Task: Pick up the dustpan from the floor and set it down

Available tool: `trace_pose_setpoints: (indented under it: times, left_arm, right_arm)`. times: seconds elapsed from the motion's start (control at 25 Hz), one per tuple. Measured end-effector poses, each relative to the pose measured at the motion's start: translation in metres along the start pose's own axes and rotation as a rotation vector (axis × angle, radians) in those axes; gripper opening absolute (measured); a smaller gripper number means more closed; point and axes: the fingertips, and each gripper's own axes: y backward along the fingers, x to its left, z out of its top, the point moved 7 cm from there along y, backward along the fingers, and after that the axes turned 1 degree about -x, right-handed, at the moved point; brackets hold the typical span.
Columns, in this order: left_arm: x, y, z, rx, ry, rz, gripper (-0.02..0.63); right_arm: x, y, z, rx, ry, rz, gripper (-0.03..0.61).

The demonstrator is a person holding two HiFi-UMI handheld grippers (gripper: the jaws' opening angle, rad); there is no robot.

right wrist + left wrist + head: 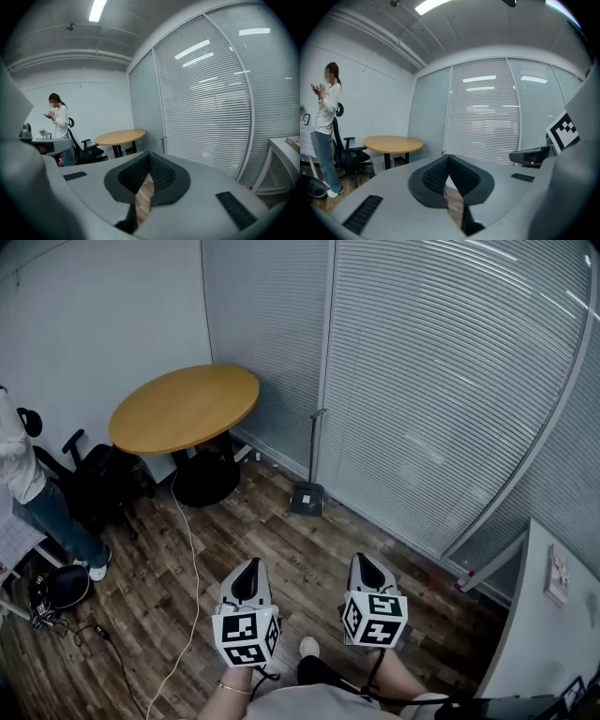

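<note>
Approach step is judged in hand: the dustpan (307, 499) is stood on the floor (234, 540) against the blinds (422, 381), well ahead of both grippers. Its handle is upright, so the long axis is vertical, with the pan mouth seemingly faced roomward. The left gripper (248, 565) and right gripper (366, 561) are closed and empty. One must be opened at the handle next.

Wood-plank floor (281, 549). A dark dustpan (307, 498) stands on it, well ahead of the fingers (246, 582); a white cable (192, 559) trails along it just left of them.
</note>
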Motion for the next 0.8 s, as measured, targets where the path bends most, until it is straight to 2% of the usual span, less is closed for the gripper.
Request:
trace_pose_setpoints:
  times: [0.24,0.8]
  left_arm:
    - [0.001,-0.068,0.021,-0.007,-0.015,0.006,0.018]
    - [0.004,-0.184,0.026,0.008,-0.012,-0.004,0.018]
  right_arm:
    - [-0.017,-0.063,0.026,0.003,0.006,0.021,0.032]
    - [-0.057,-0.171,0.053,0.028,0.022,0.029,0.032]
